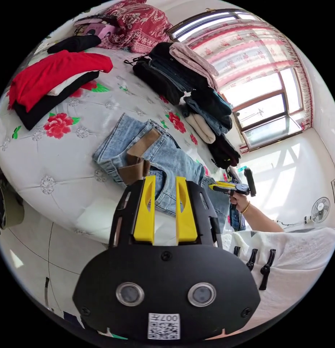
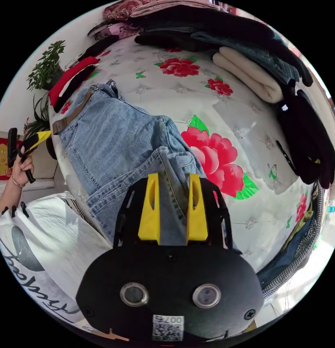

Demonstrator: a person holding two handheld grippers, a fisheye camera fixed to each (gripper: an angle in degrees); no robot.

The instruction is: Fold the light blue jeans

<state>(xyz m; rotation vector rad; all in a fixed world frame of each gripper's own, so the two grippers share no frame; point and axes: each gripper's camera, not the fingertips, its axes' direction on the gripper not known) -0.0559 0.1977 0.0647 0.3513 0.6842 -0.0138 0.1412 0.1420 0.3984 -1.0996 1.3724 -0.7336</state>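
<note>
The light blue jeans (image 1: 167,159) lie crumpled on the flowered bed, a brown belt (image 1: 136,170) in the waistband. My left gripper (image 1: 165,179) hovers open just short of the waist end, with nothing between its jaws. The right gripper (image 1: 214,187), in a person's hand, sits at the far leg end. In the right gripper view the jeans (image 2: 113,137) stretch away, belt (image 2: 71,116) at the far end. My right gripper (image 2: 173,177) has its jaws wide apart with a denim fold lying between them. The left gripper (image 2: 40,137) is held at the left.
The bed cover (image 1: 66,156) also carries a red and black folded stack (image 1: 55,79) and a long pile of dark clothes (image 1: 185,79). A cream folded piece (image 2: 247,72) and black garments (image 2: 308,137) lie nearby. A plant (image 2: 47,65) stands by the wall.
</note>
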